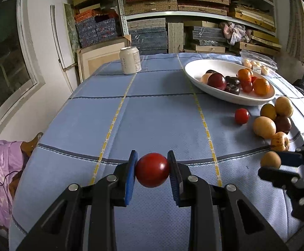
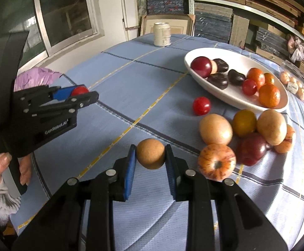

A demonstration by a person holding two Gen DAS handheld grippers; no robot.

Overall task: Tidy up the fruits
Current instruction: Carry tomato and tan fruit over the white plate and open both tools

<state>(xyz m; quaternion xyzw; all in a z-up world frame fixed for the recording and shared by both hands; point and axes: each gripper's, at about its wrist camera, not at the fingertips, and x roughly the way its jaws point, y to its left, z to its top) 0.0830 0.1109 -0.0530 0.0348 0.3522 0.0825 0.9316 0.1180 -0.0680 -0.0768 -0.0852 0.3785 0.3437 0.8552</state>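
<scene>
The left hand-held gripper [image 1: 152,170] is clenched on a glossy round red fruit [image 1: 152,169], its blue pads pressing the fruit's two sides and carrying it clear of the blue checked cloth of the counter [image 1: 152,115]. The right hand-held gripper [image 2: 150,154] is likewise closed on a small matte tan round fruit [image 2: 150,153], gripped across its middle.

The move ahead, as I judge it, turns on the shallow white oval dish [image 1: 196,71]: it lies far and to the right of both grippers, its long axis running from far left to near right. The right gripper looks the nearer of the two to it, with the loose pile of fruit between.

That pile, a pale yellow fruit [image 2: 215,132], a striped orange apple [image 2: 216,162], a dark red apple [image 2: 252,149] and others, sits just near the dish's near rim; a small red tomato-like fruit [image 2: 201,105] lies apart to its left.

In the left wrist view the right gripper is cut off at the frame's right edge. A cream-coloured drinks can [image 1: 130,60] stands at the far edge. What the clear plastic pack [image 2: 298,85] behind the dish holds is hard to make out.
</scene>
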